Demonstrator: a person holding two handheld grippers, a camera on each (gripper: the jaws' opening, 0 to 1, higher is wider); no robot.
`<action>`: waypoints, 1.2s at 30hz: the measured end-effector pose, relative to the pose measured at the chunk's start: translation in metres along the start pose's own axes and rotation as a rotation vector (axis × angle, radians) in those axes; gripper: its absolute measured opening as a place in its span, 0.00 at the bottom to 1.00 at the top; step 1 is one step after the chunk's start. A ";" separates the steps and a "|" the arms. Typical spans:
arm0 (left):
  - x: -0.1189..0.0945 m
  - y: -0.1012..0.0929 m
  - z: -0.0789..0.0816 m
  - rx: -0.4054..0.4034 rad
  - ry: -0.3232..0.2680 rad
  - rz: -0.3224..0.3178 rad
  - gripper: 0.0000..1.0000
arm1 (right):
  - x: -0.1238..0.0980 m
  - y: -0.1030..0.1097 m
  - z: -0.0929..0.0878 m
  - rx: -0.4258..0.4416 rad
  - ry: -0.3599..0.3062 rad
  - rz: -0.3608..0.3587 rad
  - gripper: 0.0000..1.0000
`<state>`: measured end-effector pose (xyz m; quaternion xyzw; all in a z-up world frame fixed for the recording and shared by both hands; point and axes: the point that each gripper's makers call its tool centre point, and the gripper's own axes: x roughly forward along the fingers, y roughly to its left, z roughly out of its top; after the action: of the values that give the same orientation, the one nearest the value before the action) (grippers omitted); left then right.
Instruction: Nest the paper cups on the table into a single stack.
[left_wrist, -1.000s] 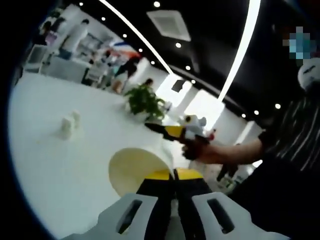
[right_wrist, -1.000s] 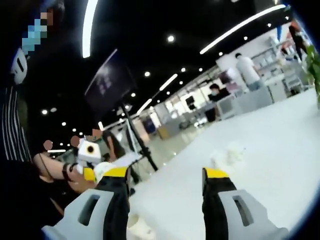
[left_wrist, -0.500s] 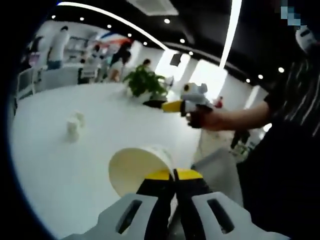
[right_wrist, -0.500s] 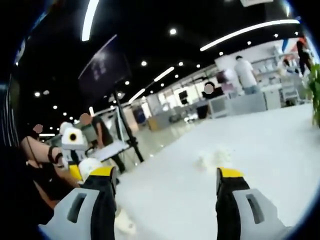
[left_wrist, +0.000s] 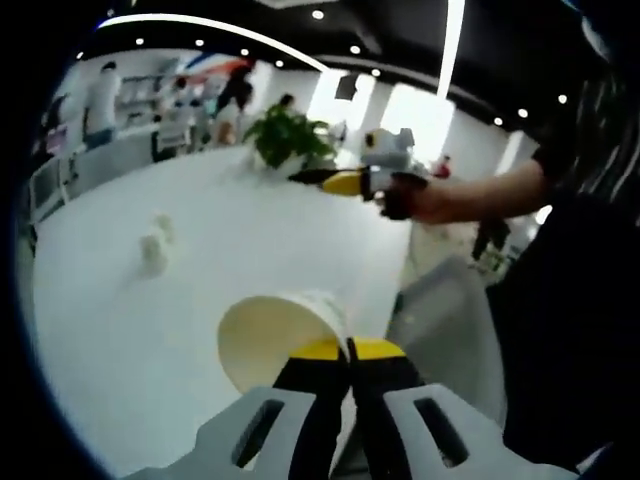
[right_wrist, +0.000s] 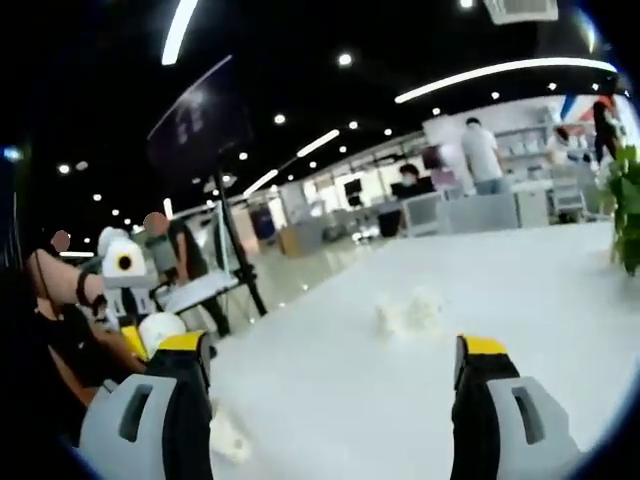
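The right hand-held gripper (right_wrist: 335, 375) has spread wider, empty; the left hand-held gripper (left_wrist: 349, 355) pinches 1 paper cup (left_wrist: 275, 335) for nesting, 2 cups (left_wrist: 155, 240) ahead on the bench (left_wrist: 230, 230).

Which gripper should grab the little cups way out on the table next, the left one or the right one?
Probably the right. The right gripper is open and empty, facing the far cups on the table. The left gripper is shut on a paper cup, so it cannot pick up another.

Cups counted: one in left claw (left_wrist: 349, 352) — cup (left_wrist: 272, 335); two far cups (left_wrist: 155, 242) on surface (left_wrist: 250, 240); one plant (left_wrist: 285, 136).
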<state>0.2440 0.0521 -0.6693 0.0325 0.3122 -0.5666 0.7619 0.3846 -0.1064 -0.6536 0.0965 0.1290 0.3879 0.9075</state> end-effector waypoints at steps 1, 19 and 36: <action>0.000 0.000 -0.001 0.001 0.007 0.001 0.00 | 0.000 0.000 0.000 -0.001 -0.001 -0.002 1.00; 0.017 -0.001 -0.046 0.128 0.299 -0.007 0.00 | -0.005 -0.005 -0.006 0.058 -0.033 -0.008 0.97; 0.030 -0.002 -0.070 0.256 0.462 -0.010 0.00 | -0.014 -0.007 -0.014 0.105 -0.045 -0.008 0.95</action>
<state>0.2163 0.0548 -0.7405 0.2554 0.4040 -0.5827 0.6573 0.3757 -0.1196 -0.6666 0.1522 0.1290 0.3746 0.9055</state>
